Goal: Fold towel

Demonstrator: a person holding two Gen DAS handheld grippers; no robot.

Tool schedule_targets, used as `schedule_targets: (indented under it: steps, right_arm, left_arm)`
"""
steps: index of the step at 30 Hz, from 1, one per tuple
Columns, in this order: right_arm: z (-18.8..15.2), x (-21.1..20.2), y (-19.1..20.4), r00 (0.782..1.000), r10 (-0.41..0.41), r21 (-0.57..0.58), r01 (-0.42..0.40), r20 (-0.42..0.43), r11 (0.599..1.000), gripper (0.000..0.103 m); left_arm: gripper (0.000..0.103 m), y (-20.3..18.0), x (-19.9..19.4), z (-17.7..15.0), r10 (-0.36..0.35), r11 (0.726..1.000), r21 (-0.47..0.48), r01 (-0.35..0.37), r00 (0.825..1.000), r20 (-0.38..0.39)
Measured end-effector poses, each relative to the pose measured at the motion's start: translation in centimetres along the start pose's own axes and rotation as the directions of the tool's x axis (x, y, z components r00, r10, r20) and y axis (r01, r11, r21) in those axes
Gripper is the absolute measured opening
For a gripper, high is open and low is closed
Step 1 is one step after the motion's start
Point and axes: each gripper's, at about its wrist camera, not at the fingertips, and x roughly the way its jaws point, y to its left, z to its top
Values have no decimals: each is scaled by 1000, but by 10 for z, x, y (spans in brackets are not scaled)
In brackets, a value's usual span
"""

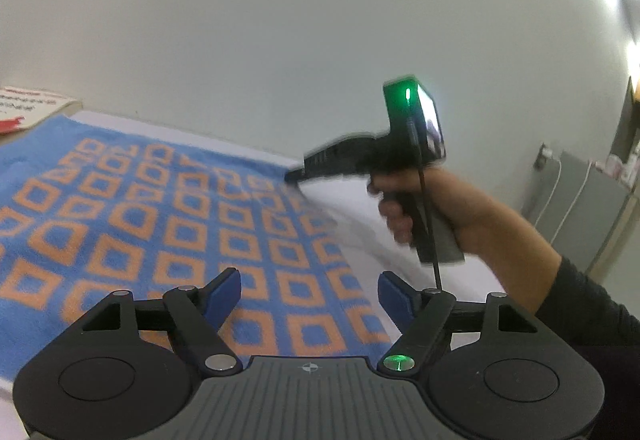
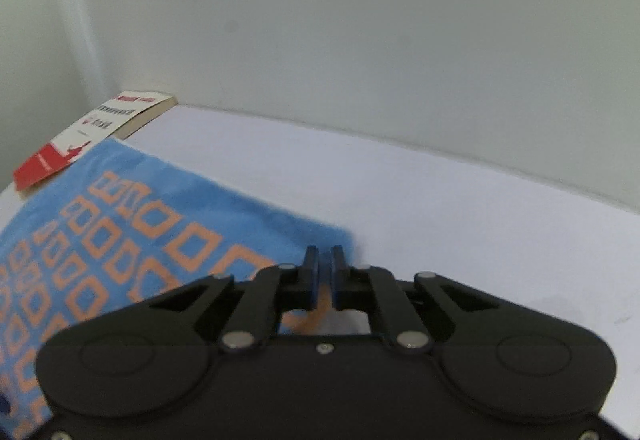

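Note:
A blue towel (image 1: 160,220) with orange squares lies spread flat on the white table (image 1: 472,272). My left gripper (image 1: 310,288) hovers open over the towel's near right part, nothing between its blue pads. In the left wrist view, a hand (image 1: 440,208) holds my right gripper (image 1: 294,176) with its tip at the towel's far right corner. Seen from the right wrist, the right gripper (image 2: 325,264) has its fingers pressed together on that corner of the towel (image 2: 120,240). The towel's near edge is hidden behind the gripper bodies.
A red and white book (image 2: 100,128) lies at the table's far left corner, touching the towel's far edge, also visible as the book (image 1: 28,108). A plain wall (image 2: 360,20) backs the table. Bare tabletop (image 2: 440,220) extends right of the towel. A grey unit with white cables (image 1: 580,208) stands off to the right.

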Motion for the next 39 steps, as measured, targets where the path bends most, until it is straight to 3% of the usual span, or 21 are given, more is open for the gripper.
schedule_targets:
  steps: [4, 10, 17, 19, 21, 23, 25, 27, 30, 32, 36, 39]
  right_arm:
    - [5, 6, -14, 984, 160, 71, -165, 75, 984, 12]
    - [-7, 26, -31, 996, 80, 134, -86, 51, 987, 5]
    - [-3, 9, -45, 988, 123, 211, -139, 89, 968, 32]
    - [-4, 7, -55, 987, 131, 253, -150, 91, 956, 40]
    - [-5, 7, -60, 984, 147, 280, -169, 96, 945, 41]
    - [-5, 6, -63, 980, 168, 303, -193, 108, 933, 42]
    - [-5, 2, -64, 977, 175, 309, -205, 124, 929, 44]
    - [-4, -1, -64, 974, 177, 311, -214, 142, 926, 50]
    - [-4, -5, -65, 970, 183, 316, -226, 159, 922, 50]
    - [-4, -5, -65, 967, 191, 323, -236, 167, 916, 50]
    - [-5, 1, -67, 966, 201, 345, -246, 161, 906, 50]
    - [-6, -1, -75, 968, 198, 359, -243, 156, 901, 51]
  left_arm:
    - [71, -22, 2, -6, -26, 999, 44, 27, 999, -22]
    - [73, -48, 13, -11, -14, 994, 110, 22, 998, -66]
    - [76, -74, 14, -21, 55, 979, 196, -48, 998, -28]
    - [76, -81, 13, -23, 89, 968, 236, -83, 996, -15]
    - [76, -87, 13, -29, 122, 945, 305, -114, 992, -8]
    - [68, -93, 10, -35, 138, 915, 384, -126, 990, -3]
    - [54, -97, 5, -39, 148, 888, 439, -135, 989, 4]
    - [49, -99, 4, -41, 132, 879, 463, -110, 991, -15]
    - [44, -103, 6, -47, 96, 855, 516, -58, 994, -49]
    - [44, -102, 7, -46, 91, 854, 518, -48, 994, -57]
    - [44, -94, 8, -37, 113, 883, 461, -84, 993, -35]
    - [44, -90, 13, -35, 137, 894, 438, -94, 988, -66]
